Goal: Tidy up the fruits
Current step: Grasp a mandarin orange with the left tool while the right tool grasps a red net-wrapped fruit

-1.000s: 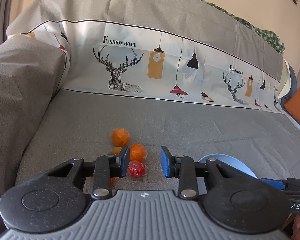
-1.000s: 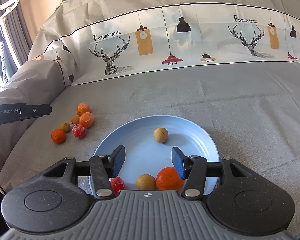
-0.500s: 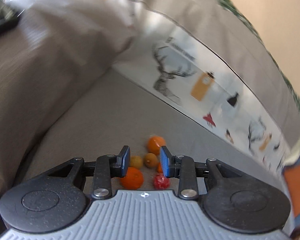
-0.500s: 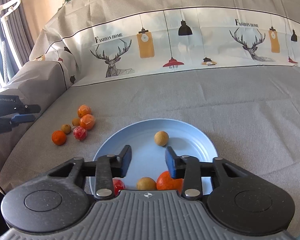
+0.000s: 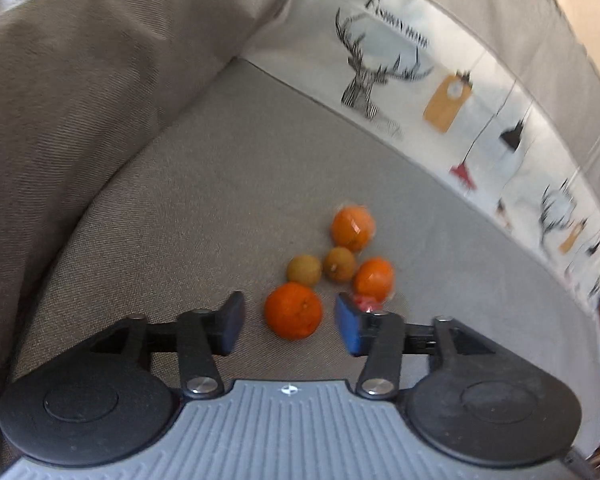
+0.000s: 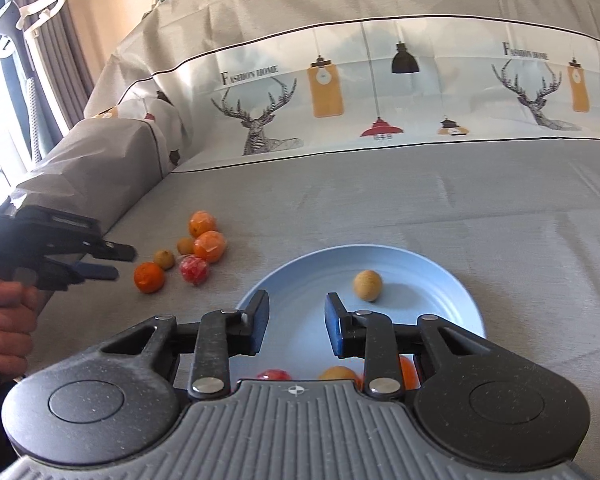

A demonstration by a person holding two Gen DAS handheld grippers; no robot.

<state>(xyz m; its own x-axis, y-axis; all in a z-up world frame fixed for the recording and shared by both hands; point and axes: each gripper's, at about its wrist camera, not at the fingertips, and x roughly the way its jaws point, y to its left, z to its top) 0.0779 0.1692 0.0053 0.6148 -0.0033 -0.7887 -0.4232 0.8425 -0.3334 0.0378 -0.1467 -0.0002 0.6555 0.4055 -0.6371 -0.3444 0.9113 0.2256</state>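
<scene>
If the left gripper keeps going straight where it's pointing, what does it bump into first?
Most likely the bare orange. It lies right ahead, between the fingers of the left gripper, whose jaws are opening and not touching it. Depth is hard to judge, so the sofa seat beside it might come first.

1. The grey seat (image 6: 400, 208) lies bare between the fruit cluster on the left and the blue plate (image 6: 452, 292) to its right.
2. The padded armrest (image 5: 80, 100) walls in the left side, with a strip of bare cover between it and the fruit.
3. Five fruits crowd just behind and to the right of the bare orange (image 5: 293, 311); its near and left sides stand free.
4. The plate's far half holds only one small brown fruit (image 6: 367, 279).
5. The backrest (image 6: 380, 80) closes the far side.
</scene>
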